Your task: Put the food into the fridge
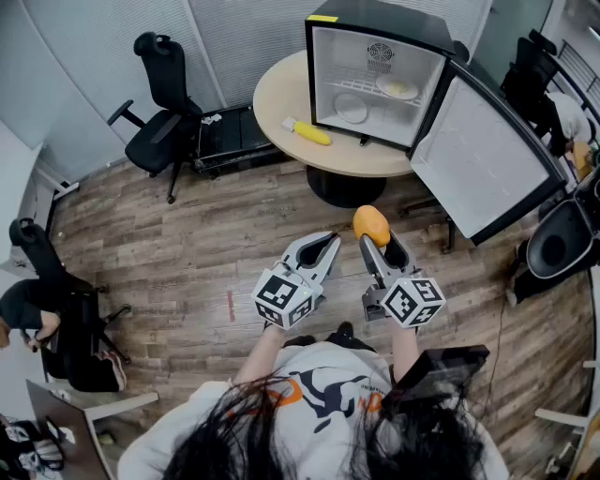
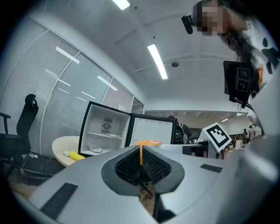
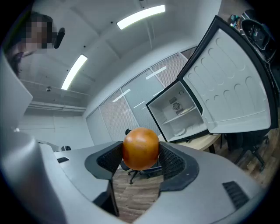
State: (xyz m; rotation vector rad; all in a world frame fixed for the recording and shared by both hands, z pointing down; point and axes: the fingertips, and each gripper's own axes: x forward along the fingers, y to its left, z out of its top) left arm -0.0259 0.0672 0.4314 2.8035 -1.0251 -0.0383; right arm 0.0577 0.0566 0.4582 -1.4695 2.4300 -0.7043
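Presently I hold the orange (image 3: pixel 140 148) clamped in right gripper (image 1: pixel 380 251), open fridge (image 1: pixel 394 14) straight ahead; left gripper (image 1: pixel 323 248) closed, empty.

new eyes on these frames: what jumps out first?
The orange fruit clamped in the right gripper, held out over the wood floor in front of the person, stands out first. Next is the mini fridge on the round table, its door swung wide, with a yellow food item lying on the table beside it. The left gripper is shut and empty.
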